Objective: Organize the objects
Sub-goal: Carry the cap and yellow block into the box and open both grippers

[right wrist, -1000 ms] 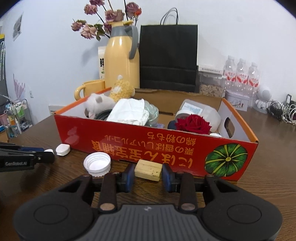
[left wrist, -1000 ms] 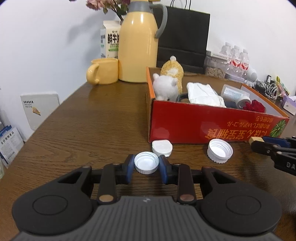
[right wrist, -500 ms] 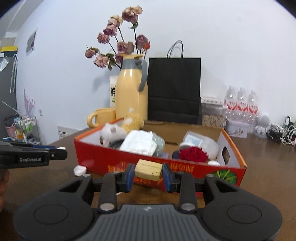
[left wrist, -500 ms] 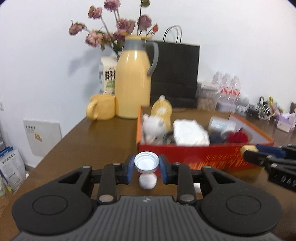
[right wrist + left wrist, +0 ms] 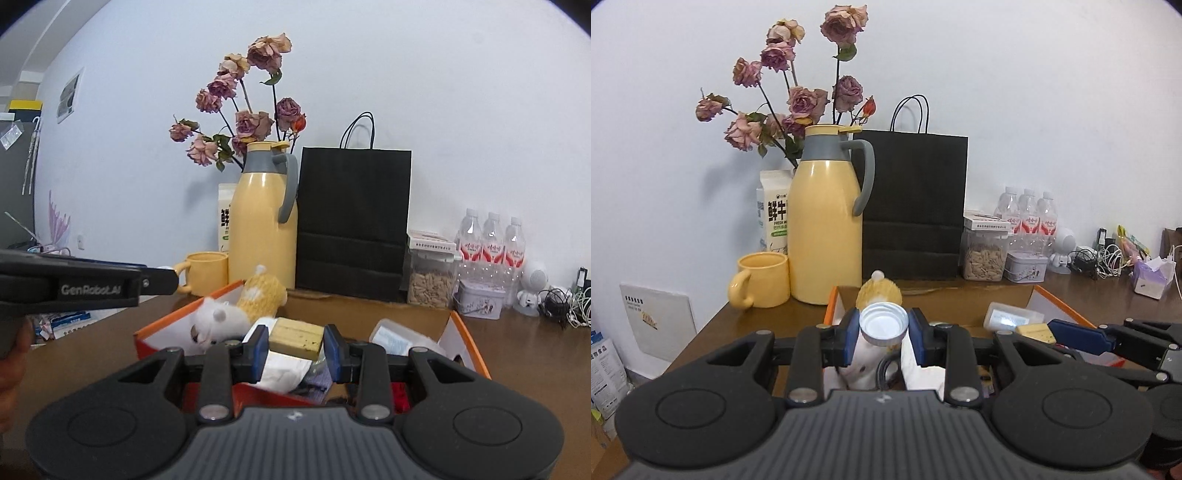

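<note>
Left wrist view: left gripper (image 5: 883, 328) clamped on white bottle cap (image 5: 883, 325), held above orange box (image 5: 831, 306). Right gripper (image 5: 295, 341) clamped on tan block (image 5: 295, 335), held over same box; plush toy (image 5: 218, 321) inside.

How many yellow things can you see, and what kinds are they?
Yellow jug: 1
Yellow mug: 1
Yellow fluffy toy: 1
Yellowish block, held in the right claw: 1
Total: 4
</note>
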A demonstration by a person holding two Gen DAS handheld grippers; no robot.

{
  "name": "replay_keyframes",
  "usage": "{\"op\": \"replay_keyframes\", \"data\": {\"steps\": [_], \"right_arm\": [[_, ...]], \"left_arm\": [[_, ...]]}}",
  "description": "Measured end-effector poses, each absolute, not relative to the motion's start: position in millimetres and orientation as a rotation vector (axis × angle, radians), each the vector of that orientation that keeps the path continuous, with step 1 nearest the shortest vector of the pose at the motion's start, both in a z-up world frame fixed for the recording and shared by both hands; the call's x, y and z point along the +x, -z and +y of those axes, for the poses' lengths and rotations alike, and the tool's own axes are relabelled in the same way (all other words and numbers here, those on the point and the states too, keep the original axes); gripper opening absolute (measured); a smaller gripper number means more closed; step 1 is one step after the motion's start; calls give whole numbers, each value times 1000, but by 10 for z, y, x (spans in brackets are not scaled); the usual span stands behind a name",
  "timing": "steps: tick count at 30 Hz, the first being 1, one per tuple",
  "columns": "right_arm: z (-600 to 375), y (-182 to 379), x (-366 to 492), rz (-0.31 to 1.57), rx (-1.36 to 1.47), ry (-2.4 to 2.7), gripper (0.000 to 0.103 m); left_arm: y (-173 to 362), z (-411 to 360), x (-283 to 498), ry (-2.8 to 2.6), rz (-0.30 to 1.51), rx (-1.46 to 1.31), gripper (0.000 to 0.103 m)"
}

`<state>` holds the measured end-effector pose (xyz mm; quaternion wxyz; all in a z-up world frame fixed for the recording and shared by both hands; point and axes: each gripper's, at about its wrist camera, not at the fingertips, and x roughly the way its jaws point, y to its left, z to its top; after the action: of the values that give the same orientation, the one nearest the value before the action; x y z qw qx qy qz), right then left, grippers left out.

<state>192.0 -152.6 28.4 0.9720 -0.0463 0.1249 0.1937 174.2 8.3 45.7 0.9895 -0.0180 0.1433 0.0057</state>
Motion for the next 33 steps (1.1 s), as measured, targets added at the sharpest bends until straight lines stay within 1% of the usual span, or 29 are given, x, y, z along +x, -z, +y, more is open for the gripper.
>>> {"op": "replay_keyframes", "data": {"steps": [4,8,12,15,25,27,28,29,30,31,32,33], "right_arm": [[-1494,-288,2120,252,-97,-379,31],[-1450,-258,2347,251,-97,-367,31],[-1459,-124,2532,291,-73,-368,31],[-1466,-44,2580,326,-80,-376,31],[-1469,-28,2512,328,-105,-368,31],[-1484,-20,2516,340,-100,-368,32],[-1492,-15,2521,346,-96,-367,32],[-1501,-11,2520,347,-91,-362,32],[-1508,-9,2521,347,-88,-356,41],[-1518,-10,2519,345,-83,-349,60],[-1533,-13,2512,336,-74,-342,70],[-1546,-15,2503,325,-68,-334,88]], "left_arm": [[-445,76,1988,-31,303,-55,29],[-405,126,2254,-53,326,-131,29],[-278,134,2398,-63,352,-116,29],[-196,139,2427,-59,379,-99,29],[-119,55,2349,-63,374,-49,30],[-124,61,2322,-68,366,-51,32],[-132,67,2311,-70,363,-52,44],[-134,74,2295,-77,358,-55,61],[-137,84,2278,-83,350,-58,67],[-141,93,2261,-86,343,-60,77],[-146,106,2248,-87,336,-65,90],[-153,121,2233,-90,326,-72,97]]}}
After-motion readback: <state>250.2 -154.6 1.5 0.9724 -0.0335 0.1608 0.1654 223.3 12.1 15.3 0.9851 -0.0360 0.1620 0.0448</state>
